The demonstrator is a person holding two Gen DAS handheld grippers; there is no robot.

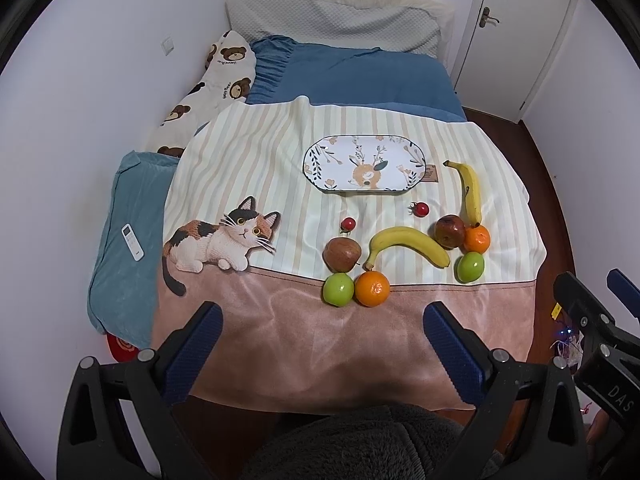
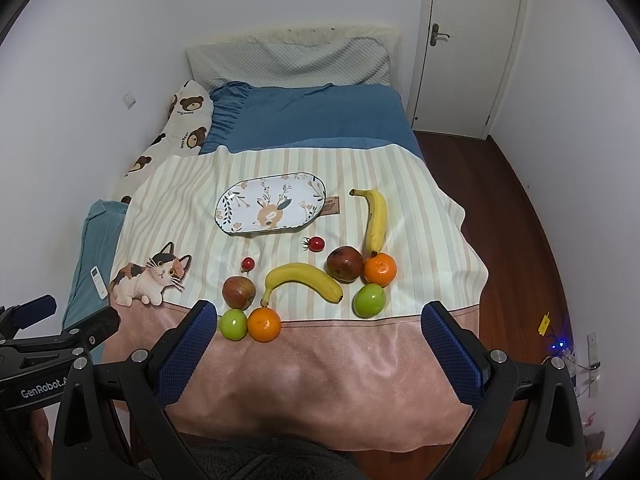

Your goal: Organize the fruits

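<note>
Fruit lies on a striped cat blanket (image 1: pixel 248 160) on a bed. An oval deer plate (image 1: pixel 363 164) sits empty behind the fruit. In front of it are two bananas (image 1: pixel 408 244) (image 1: pixel 470 192), two red apples (image 1: pixel 342 255) (image 1: pixel 450 231), two oranges (image 1: pixel 372 289) (image 1: pixel 477 239), two green apples (image 1: pixel 338 289) (image 1: pixel 471 267) and two cherry tomatoes (image 1: pixel 348 224) (image 1: pixel 421 209). My left gripper (image 1: pixel 322 334) is open and empty above the blanket's pink front edge. My right gripper (image 2: pixel 318 334) is open and empty, just short of the near orange (image 2: pixel 264 324).
A remote (image 1: pixel 132 241) lies on a teal cushion (image 1: pixel 120 264) at the left. Pillows (image 1: pixel 332 20) and a blue cover (image 1: pixel 352 76) fill the bed's far end. A door (image 2: pixel 468 40) and wooden floor (image 2: pixel 516 240) are on the right.
</note>
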